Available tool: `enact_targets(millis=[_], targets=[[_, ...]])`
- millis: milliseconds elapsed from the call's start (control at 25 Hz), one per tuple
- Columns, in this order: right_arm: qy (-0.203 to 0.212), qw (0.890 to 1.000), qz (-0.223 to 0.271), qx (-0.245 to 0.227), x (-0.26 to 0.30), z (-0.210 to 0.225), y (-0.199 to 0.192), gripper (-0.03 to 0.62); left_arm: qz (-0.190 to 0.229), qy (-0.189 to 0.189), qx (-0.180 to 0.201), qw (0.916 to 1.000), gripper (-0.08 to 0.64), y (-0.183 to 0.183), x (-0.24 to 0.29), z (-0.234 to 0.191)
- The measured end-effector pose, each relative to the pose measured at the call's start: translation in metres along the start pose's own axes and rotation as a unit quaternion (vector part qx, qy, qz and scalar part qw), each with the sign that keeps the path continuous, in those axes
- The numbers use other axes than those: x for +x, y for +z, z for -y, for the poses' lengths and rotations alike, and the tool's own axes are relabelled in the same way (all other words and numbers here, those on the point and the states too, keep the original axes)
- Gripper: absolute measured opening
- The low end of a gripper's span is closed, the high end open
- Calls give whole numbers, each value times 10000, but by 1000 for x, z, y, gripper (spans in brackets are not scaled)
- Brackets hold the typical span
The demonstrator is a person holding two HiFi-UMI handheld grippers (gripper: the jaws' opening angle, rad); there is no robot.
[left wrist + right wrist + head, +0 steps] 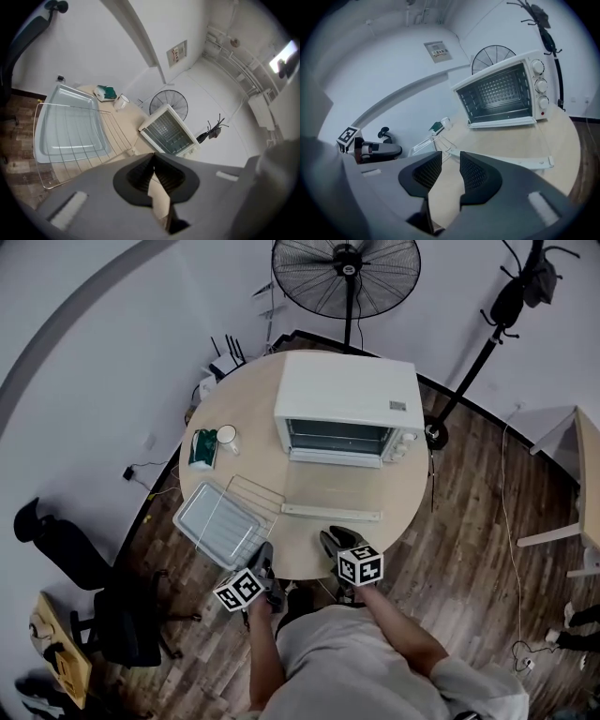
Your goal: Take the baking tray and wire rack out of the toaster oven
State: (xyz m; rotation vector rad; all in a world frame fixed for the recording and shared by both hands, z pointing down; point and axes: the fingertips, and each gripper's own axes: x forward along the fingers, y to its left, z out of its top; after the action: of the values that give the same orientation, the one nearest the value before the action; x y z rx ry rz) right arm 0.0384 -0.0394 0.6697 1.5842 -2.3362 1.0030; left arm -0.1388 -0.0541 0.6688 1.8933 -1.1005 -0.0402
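The white toaster oven (345, 407) stands at the back of the round table (412, 493), its glass door folded down flat with the white handle bar (331, 513) toward me. The cavity (500, 96) looks bare inside. On the table's left part lies the baking tray (214, 523), and the wire rack (255, 495) rests partly over it, shifted toward the oven. Both also show in the left gripper view, tray (65, 123) under rack (115, 136). My left gripper (265, 562) hangs shut and holds nothing at the near edge. My right gripper (330, 540) beside it is open a little, holding nothing.
A white mug (226, 436) and a green box (202, 447) sit at the table's left rim. A standing fan (346, 276) and a coat stand (487, 343) are behind the table. An office chair (103, 587) stands on the left, another table (586, 484) at the right.
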Motion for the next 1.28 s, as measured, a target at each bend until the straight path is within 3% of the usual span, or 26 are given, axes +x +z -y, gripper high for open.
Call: enact_targets(millis=[400,720,920,1280], targets=[[-4,9989,306,-352,-56,15,-2,97,-13,147,1330,9910,57,-30,0,57],[-37,9980,503,-390,-83,25,-12,96,47,151,1545,9879,57,-50,-12,70],[-12,9973,589,-436,-89,22,-10,94,147,80,1217,9924,57,-50,-19,68],[42,9966,662,-487,-88,22,-8,25,226,148,1253,9918,57,-51,-24,71]])
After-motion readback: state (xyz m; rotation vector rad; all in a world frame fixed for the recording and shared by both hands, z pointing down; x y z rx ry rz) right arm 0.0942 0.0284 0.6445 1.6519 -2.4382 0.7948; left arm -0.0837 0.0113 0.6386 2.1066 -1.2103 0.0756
